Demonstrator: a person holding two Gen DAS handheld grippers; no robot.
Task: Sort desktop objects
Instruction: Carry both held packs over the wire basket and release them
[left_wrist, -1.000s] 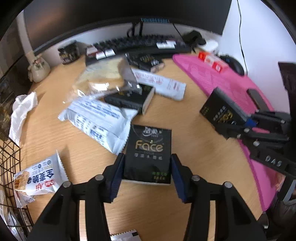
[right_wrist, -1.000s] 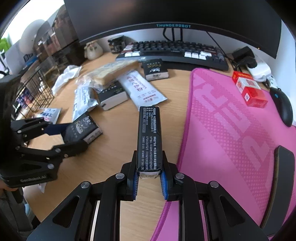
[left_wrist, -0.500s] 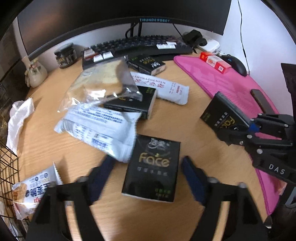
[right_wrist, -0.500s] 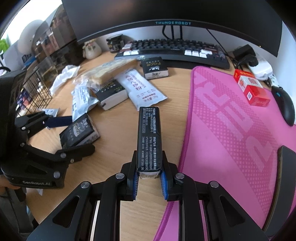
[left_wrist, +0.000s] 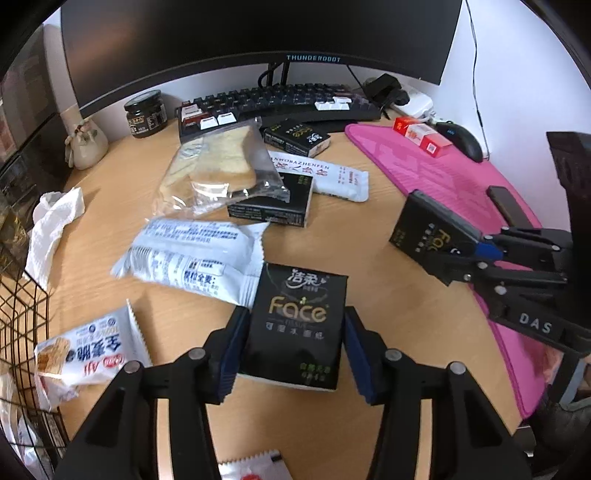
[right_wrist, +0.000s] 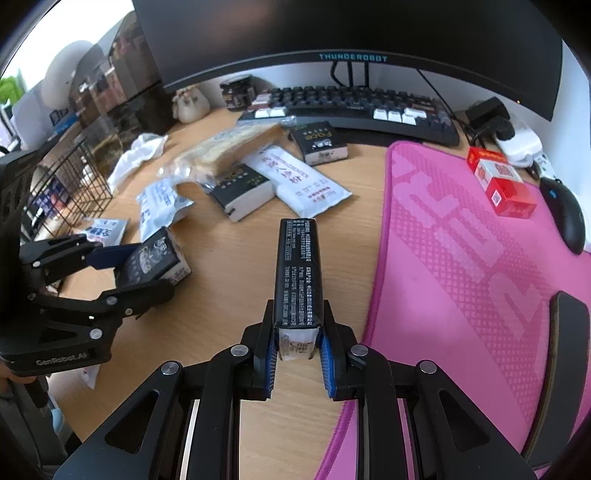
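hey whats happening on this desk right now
A person is sorting a cluttered wooden desk with a handheld gripper in each hand. The right gripper is clamped on a black tissue pack, held above the desk beside the pink mat. The left gripper is closing its jaws around another black Face tissue pack lying on the desk. Snack packets, bagged bread and more tissue packs still lie scattered before the keyboard.

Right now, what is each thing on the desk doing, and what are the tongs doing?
Left tongs: closing around the black Face tissue pack, which lies flat on the desk.
Right tongs: shut on a second black tissue pack, held on edge.
Bread bag: lying over another black pack.
Jar: upright, lid on.
Monitor: screen dark.
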